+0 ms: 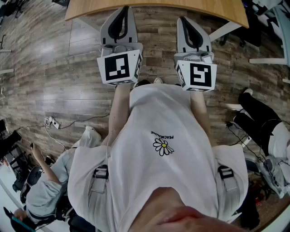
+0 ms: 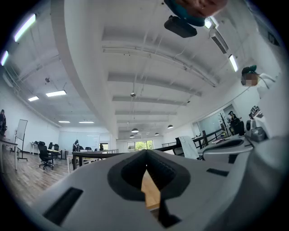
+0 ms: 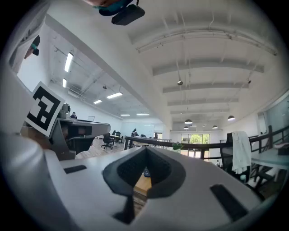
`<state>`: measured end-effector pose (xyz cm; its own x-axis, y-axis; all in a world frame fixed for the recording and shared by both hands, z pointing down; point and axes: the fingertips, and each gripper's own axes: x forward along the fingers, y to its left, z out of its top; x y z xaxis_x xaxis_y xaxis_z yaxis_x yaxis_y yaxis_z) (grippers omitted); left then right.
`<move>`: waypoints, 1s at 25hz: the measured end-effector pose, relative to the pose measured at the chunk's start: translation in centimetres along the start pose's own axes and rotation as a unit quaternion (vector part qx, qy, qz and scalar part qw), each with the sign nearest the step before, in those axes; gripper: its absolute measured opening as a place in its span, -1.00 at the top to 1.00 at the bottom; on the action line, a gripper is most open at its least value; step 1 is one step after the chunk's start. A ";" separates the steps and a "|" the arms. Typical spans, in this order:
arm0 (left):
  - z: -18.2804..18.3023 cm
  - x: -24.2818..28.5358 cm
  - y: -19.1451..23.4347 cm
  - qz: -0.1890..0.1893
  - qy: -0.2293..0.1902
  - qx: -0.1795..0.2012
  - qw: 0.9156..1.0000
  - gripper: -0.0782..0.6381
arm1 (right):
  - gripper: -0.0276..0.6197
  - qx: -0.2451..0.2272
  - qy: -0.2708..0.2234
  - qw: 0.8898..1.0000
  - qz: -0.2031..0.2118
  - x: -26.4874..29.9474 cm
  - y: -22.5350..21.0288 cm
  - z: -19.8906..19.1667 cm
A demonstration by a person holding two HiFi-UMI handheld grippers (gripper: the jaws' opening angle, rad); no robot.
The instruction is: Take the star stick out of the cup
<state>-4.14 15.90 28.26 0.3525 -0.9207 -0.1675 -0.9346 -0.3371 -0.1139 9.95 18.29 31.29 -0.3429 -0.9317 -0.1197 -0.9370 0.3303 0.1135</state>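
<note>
Neither the star stick nor the cup shows clearly in any view. In the head view both grippers are held side by side in front of the person's white shirt, pointing at the edge of a wooden table (image 1: 181, 7). My left gripper (image 1: 121, 10) is shut, its jaws meeting at the tips with nothing between them. My right gripper (image 1: 186, 20) looks the same, shut and empty. In the left gripper view the left gripper (image 2: 146, 153) frames a strip of the wooden tabletop (image 2: 150, 191). In the right gripper view the right gripper (image 3: 146, 150) frames the wood (image 3: 143, 182) and a small dark object (image 3: 146, 172) too small to identify.
White table legs (image 1: 224, 31) stand under the tabletop on a wood-plank floor. A person sits on the floor at lower left (image 1: 45, 186), near a power strip and cable (image 1: 52, 122). Another person's legs (image 1: 258, 113) lie at the right. Desks and chairs (image 2: 45, 155) fill the office beyond.
</note>
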 end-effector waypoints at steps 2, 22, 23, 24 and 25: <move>0.1 -0.1 0.2 -0.002 -0.001 0.000 1.000 0.74 | 0.90 0.000 -0.001 1.000 -0.002 0.0 0.1 0.1; -1.6 0.4 3.1 0.017 -0.002 -0.038 0.999 0.74 | 0.89 0.092 -0.001 0.995 0.044 2.0 1.2 -2.5; -1.7 1.0 3.4 0.013 -0.005 -0.042 0.999 0.74 | 0.89 0.089 0.002 0.995 0.043 2.5 1.1 -2.6; -1.8 1.8 3.6 0.008 -0.008 -0.048 0.999 0.74 | 0.89 0.085 0.003 0.996 0.041 3.1 0.9 -2.7; -2.0 2.8 3.9 0.004 -0.011 -0.055 0.998 0.74 | 0.89 0.079 0.002 0.996 0.038 3.8 0.7 -2.7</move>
<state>-6.93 11.61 29.30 0.3453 -0.9191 -0.1900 -0.9364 -0.3508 -0.0051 8.17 14.55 33.61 -0.4142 -0.9032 -0.1122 -0.9068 0.4202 -0.0347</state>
